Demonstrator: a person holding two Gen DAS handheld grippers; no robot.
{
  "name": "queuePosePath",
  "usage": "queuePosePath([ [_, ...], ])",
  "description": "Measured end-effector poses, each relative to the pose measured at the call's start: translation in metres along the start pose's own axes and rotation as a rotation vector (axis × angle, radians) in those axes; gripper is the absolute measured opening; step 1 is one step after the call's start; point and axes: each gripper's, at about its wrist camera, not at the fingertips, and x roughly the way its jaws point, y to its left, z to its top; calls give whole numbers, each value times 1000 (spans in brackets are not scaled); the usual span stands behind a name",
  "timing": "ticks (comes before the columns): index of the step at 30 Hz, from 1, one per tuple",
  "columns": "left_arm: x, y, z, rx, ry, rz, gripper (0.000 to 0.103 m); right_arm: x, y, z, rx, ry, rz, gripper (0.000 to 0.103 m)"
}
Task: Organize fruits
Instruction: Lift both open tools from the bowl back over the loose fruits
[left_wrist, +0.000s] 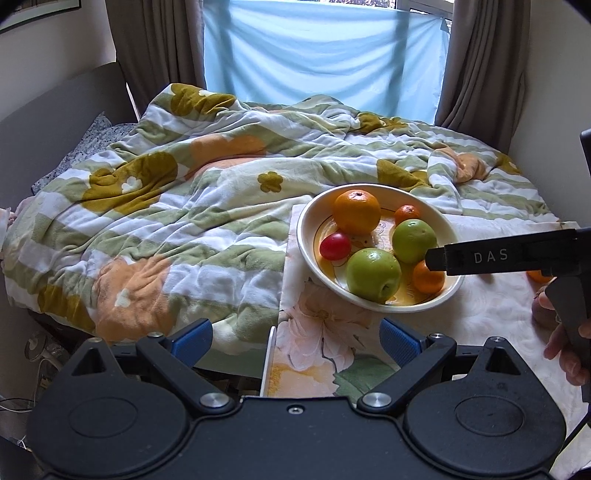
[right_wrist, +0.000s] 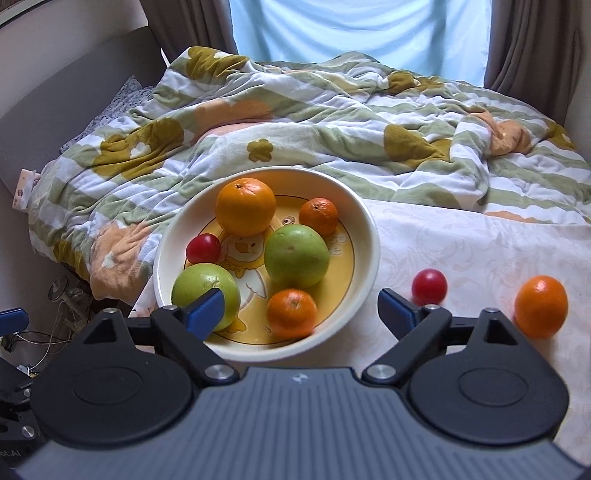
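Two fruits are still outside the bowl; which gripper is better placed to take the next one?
Probably the right gripper: open, with the red fruit and orange just beside it. The left gripper hangs over the table edge, farther away.

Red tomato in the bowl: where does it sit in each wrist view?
Left wrist: tomato right of centre, at the bowl's left side.
Right wrist: tomato left of centre, again bowl-left.
Shared landmark: the big orange just behind it.

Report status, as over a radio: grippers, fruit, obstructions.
Left gripper open, empty. Right gripper open, empty, over the bowl. Six fruits in the bowl; red fruit and orange on the cloth outside. Nothing in the way.
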Motion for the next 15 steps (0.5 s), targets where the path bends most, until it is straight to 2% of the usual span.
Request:
queuePosePath([
  [15, -36, -27, 9, 87, -59, -21, 99, -67, -9, -11, 30, -56, -74, 103],
])
